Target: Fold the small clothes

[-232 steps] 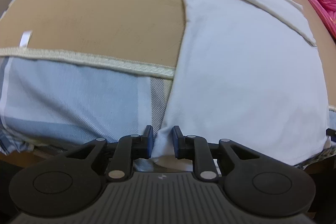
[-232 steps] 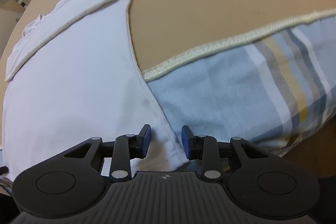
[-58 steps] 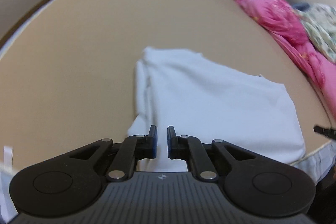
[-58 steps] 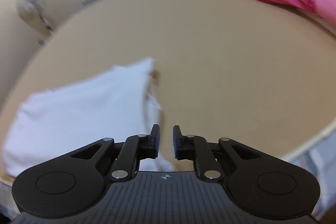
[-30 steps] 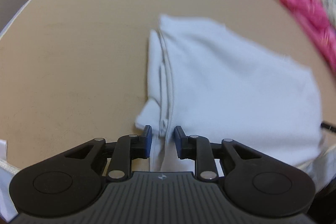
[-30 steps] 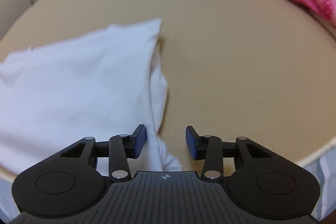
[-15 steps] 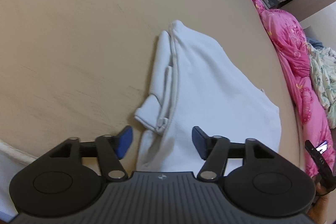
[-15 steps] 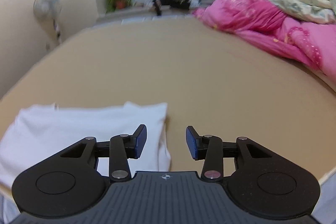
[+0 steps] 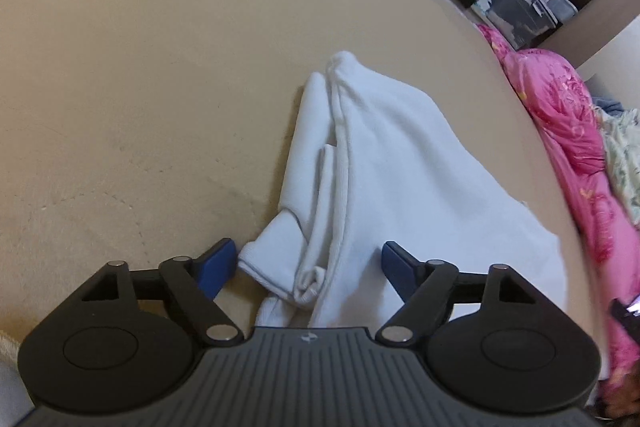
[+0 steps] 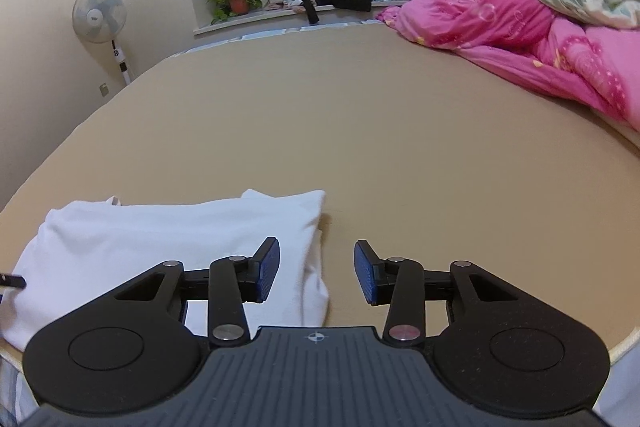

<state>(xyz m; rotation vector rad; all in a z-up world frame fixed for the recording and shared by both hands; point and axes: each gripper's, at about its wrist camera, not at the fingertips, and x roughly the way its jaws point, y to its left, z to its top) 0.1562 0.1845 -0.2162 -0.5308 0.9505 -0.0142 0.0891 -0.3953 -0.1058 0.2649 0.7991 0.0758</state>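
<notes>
left tongs [image 9: 306, 267] wide, jaws just opened, bunched garment corner between, unpressed | right tongs [image 10: 316, 273] parted, empty | white garment [image 9: 400, 179] folded on bed [image 9: 140, 87], 1 o'clock | advice: tuck loose corner, smooth flat

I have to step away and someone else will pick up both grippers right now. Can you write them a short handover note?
Left gripper: open, jaws have just been opening; the near-left corner of the folded white garment lies between them, not gripped.
Right gripper: open, holding nothing, over the garment's right edge.
The garment lies on the tan sheet, near its front edge; pink quilt sits far right.
Done: garment folded into a compact rectangle and released.
Left: the left-side layers look bunched, so perhaps tidy them, then go on to any next piece.
</notes>
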